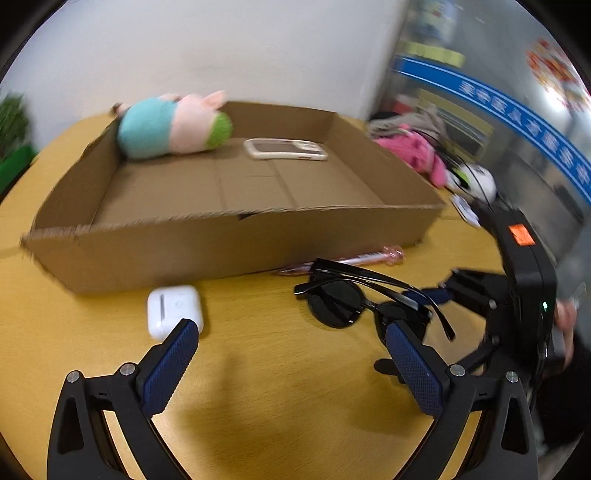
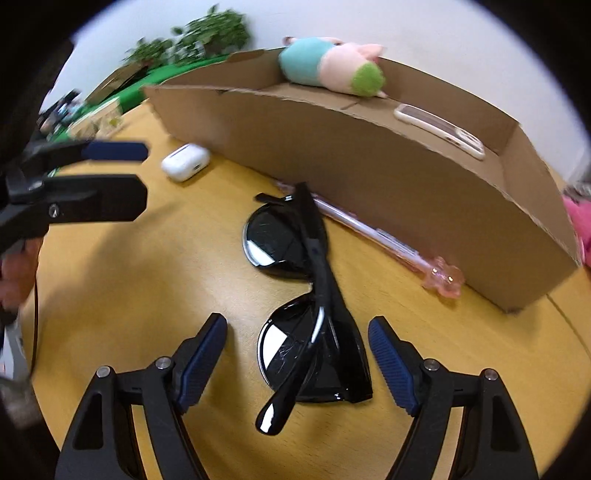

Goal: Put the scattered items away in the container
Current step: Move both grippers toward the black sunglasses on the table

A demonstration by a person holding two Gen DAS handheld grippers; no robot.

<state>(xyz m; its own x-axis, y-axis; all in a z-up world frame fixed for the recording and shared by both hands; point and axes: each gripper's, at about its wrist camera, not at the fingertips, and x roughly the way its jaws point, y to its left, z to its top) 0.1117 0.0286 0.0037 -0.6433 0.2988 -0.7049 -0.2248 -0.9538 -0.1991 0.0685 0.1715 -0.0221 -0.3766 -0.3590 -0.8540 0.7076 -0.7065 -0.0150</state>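
Black sunglasses (image 2: 314, 295) (image 1: 354, 299) lie folded on the wooden table (image 2: 129, 277), in front of a shallow cardboard box (image 2: 369, 166) (image 1: 221, 247). My right gripper (image 2: 297, 325) is open and straddles their near lens; the pads do not touch it. A pink pen (image 2: 388, 236) (image 1: 369, 256) lies along the box's front wall. A white earbud case (image 1: 173, 310) (image 2: 184, 162) sits just beyond my left gripper's left fingertip. My left gripper (image 1: 291, 332) (image 2: 140, 173) is open with nothing between its fingers. Inside the box lie a plush toy (image 1: 173, 125) (image 2: 328, 66) and a phone (image 1: 284, 149) (image 2: 439, 129).
A pink plush toy (image 1: 417, 151) and a white object (image 1: 476, 181) with cables lie on the table right of the box. Potted plants (image 2: 207, 33) and small items stand at the far left. A hand (image 2: 14, 273) holds the left gripper.
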